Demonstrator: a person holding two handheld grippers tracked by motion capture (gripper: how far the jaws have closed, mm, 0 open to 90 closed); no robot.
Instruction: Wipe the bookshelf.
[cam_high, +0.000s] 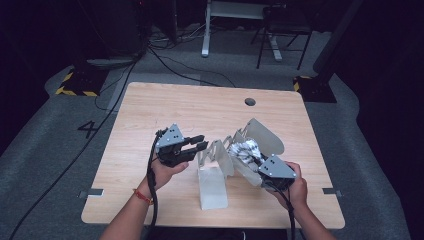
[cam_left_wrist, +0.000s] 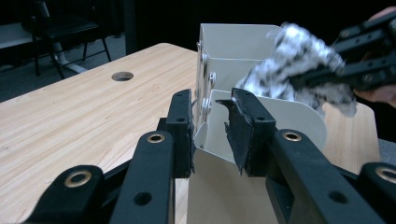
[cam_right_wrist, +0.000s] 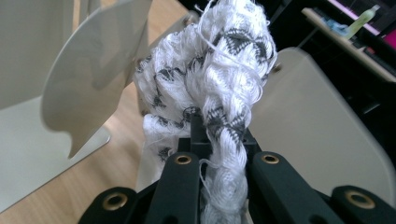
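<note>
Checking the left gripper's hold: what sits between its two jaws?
In the left gripper view, a thin edge of the white metal rack stands between the left gripper's jaws; whether the pads press it is unclear.

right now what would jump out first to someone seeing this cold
The white and grey patterned cloth stands out first, bunched and clamped in the jaws of the right gripper at the right of the table. Next comes the pale folding rack of thin panels at the table's middle, one edge of it sitting between the jaws of the left gripper.
</note>
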